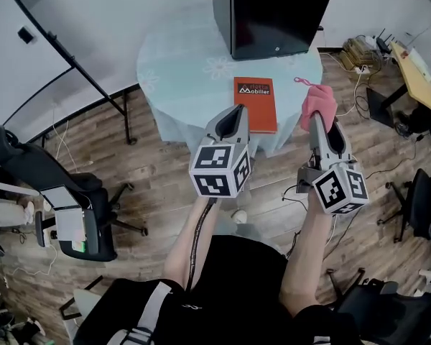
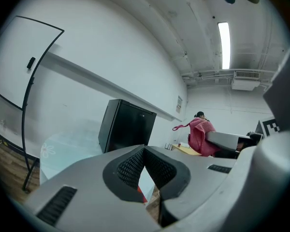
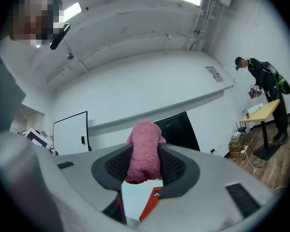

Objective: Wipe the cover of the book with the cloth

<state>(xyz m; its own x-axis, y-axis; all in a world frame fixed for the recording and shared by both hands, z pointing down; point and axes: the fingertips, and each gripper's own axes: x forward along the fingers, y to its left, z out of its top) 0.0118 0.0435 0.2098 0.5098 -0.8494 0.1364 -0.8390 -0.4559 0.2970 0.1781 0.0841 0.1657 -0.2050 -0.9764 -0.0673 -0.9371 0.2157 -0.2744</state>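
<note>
An orange-red book [image 1: 256,103] lies flat on the round table [image 1: 179,70], near its front edge. My right gripper [image 1: 317,118] is shut on a pink cloth [image 1: 317,107], held in the air just right of the book. In the right gripper view the pink cloth [image 3: 144,153] sticks up between the pads, with a corner of the book [image 3: 149,204] below. My left gripper [image 1: 236,112] hovers over the book's left front corner, jaws closed with nothing between them. The left gripper view shows the cloth [image 2: 200,136] off to the right.
A black box-shaped cabinet [image 1: 276,13] stands at the back of the table. A black office chair [image 1: 57,192] is on the wooden floor at left. A yellow desk [image 1: 415,67] and cables [image 1: 359,52] lie at right. A person [image 3: 265,88] stands by that desk.
</note>
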